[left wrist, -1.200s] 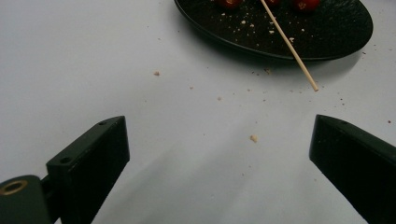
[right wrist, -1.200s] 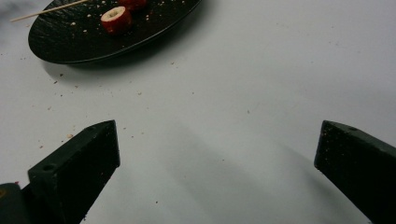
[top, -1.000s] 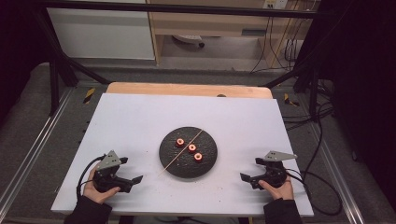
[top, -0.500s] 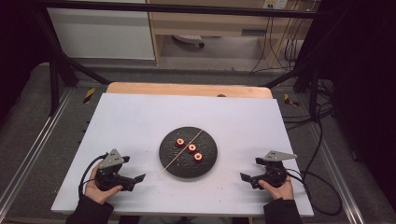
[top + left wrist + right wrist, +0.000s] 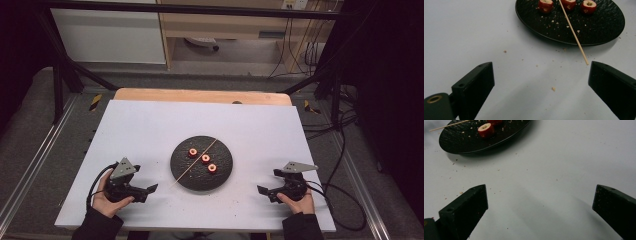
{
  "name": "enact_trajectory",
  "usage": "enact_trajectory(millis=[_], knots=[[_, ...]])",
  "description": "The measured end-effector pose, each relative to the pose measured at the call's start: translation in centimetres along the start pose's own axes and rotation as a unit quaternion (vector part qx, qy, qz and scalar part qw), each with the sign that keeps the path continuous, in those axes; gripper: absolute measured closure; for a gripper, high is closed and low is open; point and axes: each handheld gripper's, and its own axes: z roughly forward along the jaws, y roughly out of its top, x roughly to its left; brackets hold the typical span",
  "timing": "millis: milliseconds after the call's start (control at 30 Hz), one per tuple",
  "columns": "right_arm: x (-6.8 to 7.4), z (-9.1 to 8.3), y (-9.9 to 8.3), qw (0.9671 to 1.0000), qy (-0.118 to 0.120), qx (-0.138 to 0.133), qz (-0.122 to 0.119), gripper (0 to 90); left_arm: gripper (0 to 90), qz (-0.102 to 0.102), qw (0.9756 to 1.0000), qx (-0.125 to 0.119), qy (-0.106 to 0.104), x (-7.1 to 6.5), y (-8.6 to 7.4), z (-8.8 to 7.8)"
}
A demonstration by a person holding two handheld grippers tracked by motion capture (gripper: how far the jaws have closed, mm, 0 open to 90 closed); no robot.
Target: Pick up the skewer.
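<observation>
Left hand-held gripper point(image 5: 145, 191) slightly nearer skewer point(image 5: 194, 161)

Plate point(image 5: 200, 172) mid-table; three fruit pieces point(image 5: 205, 159), skewer point(image 5: 194, 162) on it.

The white bench point(image 5: 150, 125) has a bare wooden strip point(image 5: 200, 95) along its 12 o'clock edge. Fine crumbs point(image 5: 553, 88) lie scattered on its surface. Beyond it, a white cabinet point(image 5: 110, 35) stands at 11 o'clock, a wooden shelf unit point(image 5: 225, 25) at 12, and loose cables point(image 5: 300, 50) hang at 1. Yellow-black tape marks point(image 5: 95, 101) sit on the grey floor point(image 5: 30, 100) at 10 and 2. Metal rails point(image 5: 30, 165) run along the floor at 9 and 3.
</observation>
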Motion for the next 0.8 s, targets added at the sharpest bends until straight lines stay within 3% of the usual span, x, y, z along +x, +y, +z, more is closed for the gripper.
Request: enact_trajectory(millis=[300, 800], knots=[[0.1, 0.0, 0.0, 1.0000, 0.001, 0.000, 0.004, 0.7, 6.6, -0.001, 0.9999, 0.003, 0.012, -0.3, 1.2, -0.1], [0.0, 0.0, 0.0, 1.0000, 0.001, 0.003, 0.002, 0.8, 8.7, 0.001, 0.9998, 0.018, 0.006, -1.4, 4.4, 0.9]])
